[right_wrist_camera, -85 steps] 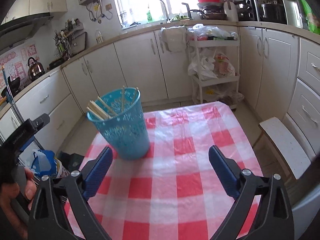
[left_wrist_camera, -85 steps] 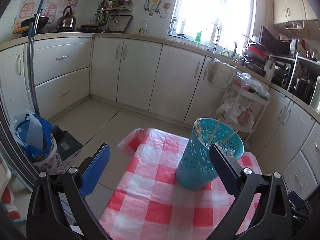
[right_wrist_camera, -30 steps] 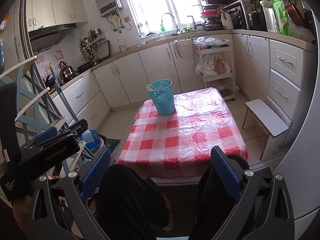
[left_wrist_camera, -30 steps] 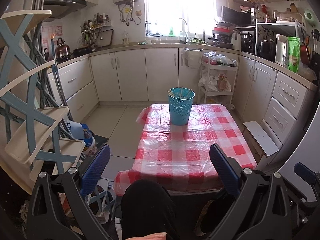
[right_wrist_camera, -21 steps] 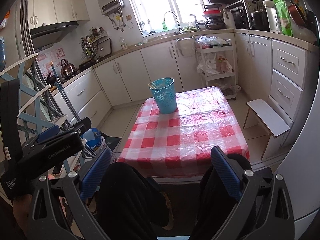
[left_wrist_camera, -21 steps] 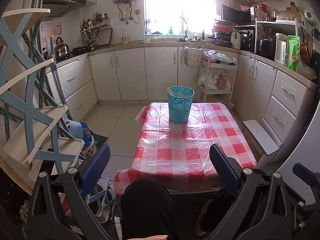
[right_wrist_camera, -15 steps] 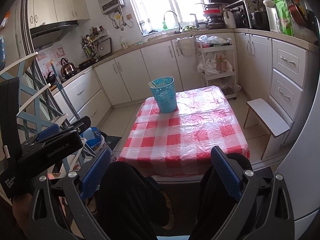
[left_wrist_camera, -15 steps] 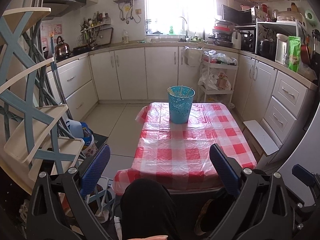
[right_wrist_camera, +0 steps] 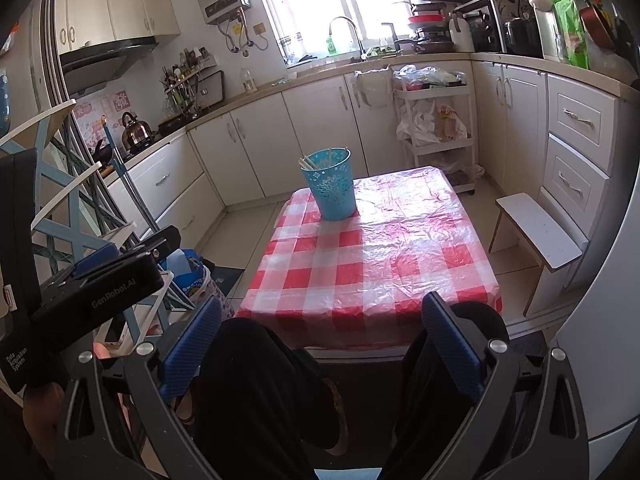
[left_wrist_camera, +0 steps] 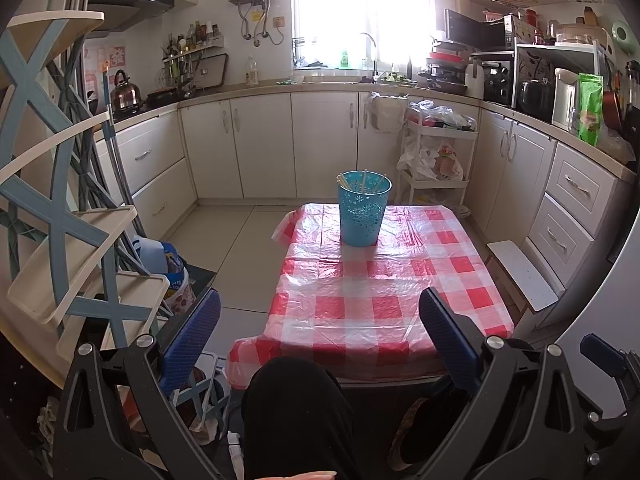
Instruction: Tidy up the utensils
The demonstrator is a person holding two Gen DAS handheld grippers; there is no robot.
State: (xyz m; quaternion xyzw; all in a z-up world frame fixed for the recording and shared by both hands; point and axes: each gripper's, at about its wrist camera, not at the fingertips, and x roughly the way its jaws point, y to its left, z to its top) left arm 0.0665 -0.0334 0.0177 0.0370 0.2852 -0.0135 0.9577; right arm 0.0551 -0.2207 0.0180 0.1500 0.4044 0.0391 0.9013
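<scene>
Two blue-padded fingers frame your left wrist view, spread wide with nothing between them: the left gripper [left_wrist_camera: 320, 336] is empty and hangs off the near edge of the table [left_wrist_camera: 472, 296], above your dark-clad knee. Well beyond it, at the far end of the checked cloth, the blue holder [left_wrist_camera: 363, 210] stands upright with several pale chopsticks [left_wrist_camera: 362, 179] leaning against its rim. Judge those sticks as light, stiff and smooth; they will likely slide or pivot if you pinch one near its tip, so take hold across the upper shaft, where it clears the rim.

From the right wrist view, the right gripper [right_wrist_camera: 322, 340] is likewise parted and empty, over your lap. Here the holder [right_wrist_camera: 332, 188] sits at the far left of the table, with the chopsticks [right_wrist_camera: 310, 161] bunched at its left rim. That perforated plastic looks light and easy to tip, so lift straight up.
</scene>
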